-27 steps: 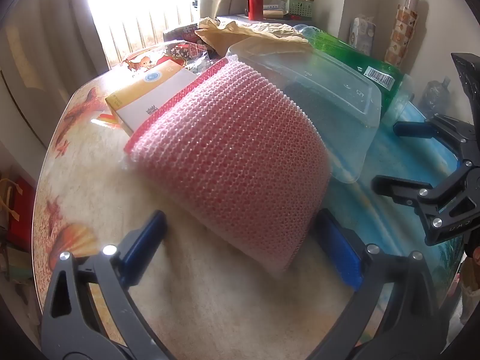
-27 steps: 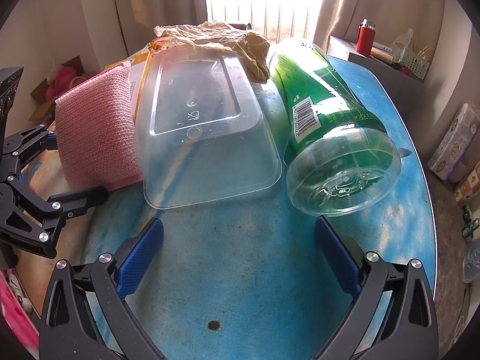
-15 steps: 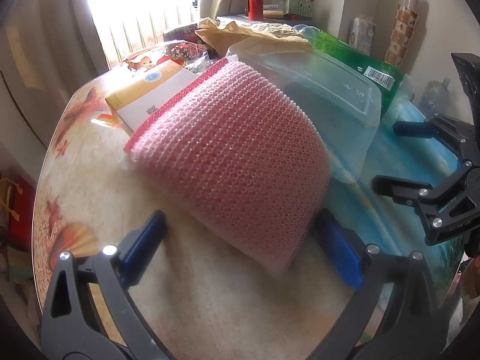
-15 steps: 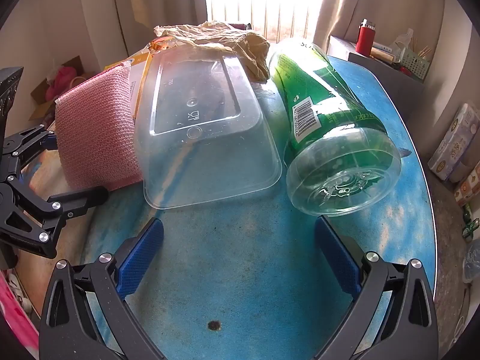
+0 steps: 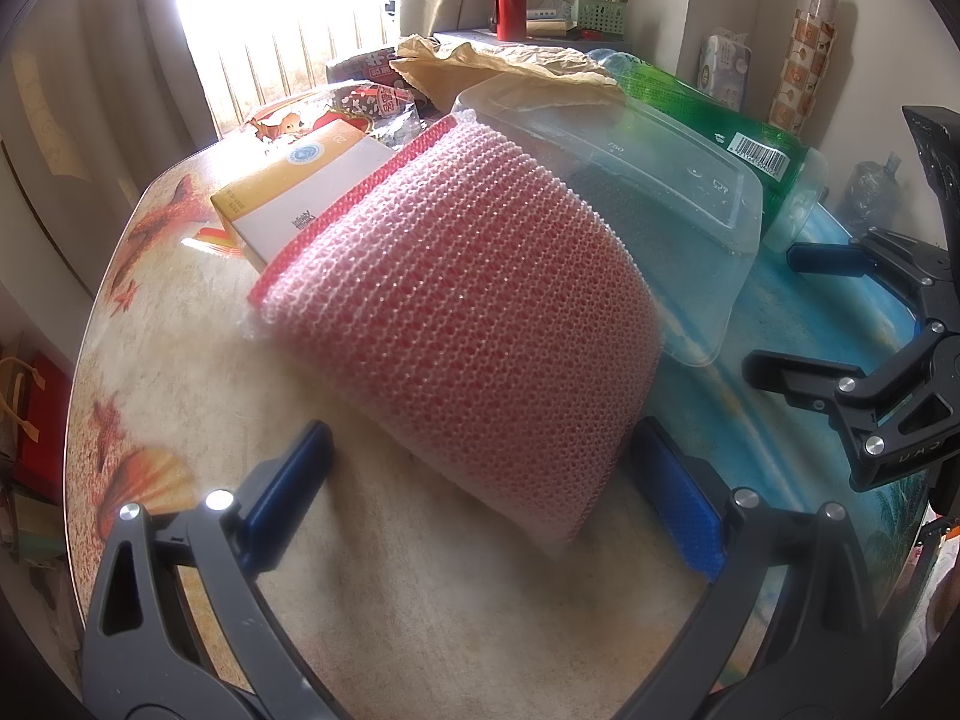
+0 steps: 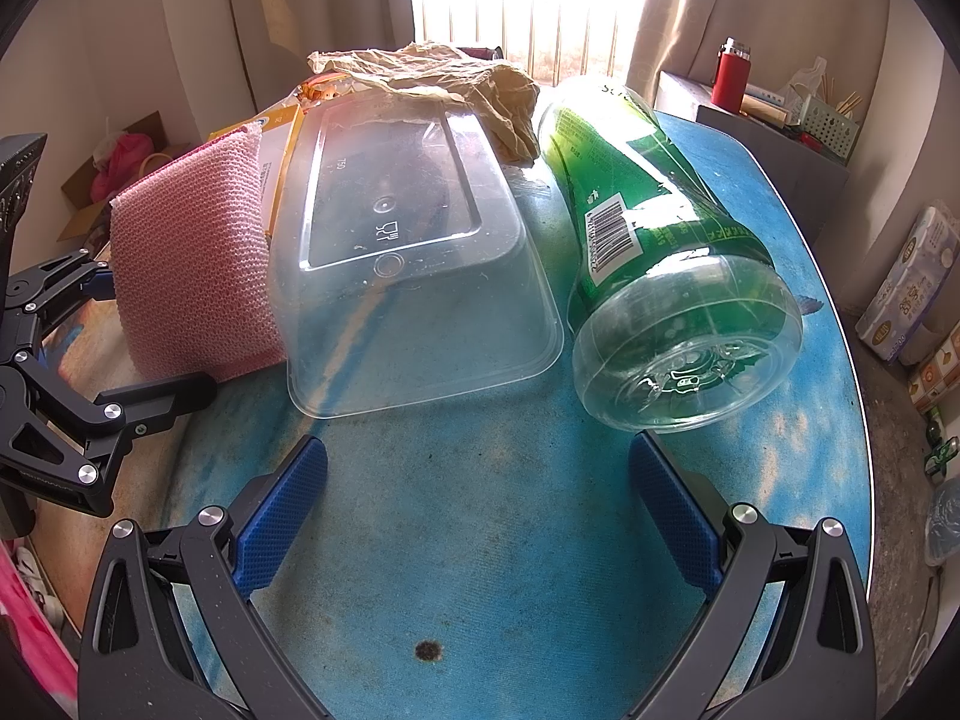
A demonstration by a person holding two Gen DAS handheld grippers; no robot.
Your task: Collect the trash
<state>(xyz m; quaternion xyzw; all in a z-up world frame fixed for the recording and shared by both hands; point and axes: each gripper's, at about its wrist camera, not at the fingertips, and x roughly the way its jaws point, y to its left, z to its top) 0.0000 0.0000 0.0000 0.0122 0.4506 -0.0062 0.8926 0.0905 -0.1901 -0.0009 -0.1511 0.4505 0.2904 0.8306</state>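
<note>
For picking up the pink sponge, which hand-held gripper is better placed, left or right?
Left. The left hand-held gripper is open and the pink sponge lies directly ahead, its near edge between the blue fingers. The right hand-held gripper faces bare table, with the clear container and green bottle ahead.

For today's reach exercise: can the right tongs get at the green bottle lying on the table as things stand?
Probably yes. The right tongs are open and empty, and only bare table lies between them and the green bottle, whose base faces them. The clear container lies beside it, not in front.

The pink sponge (image 5: 468, 306) perhaps hides the yellow box's (image 5: 294, 192) right end
</note>
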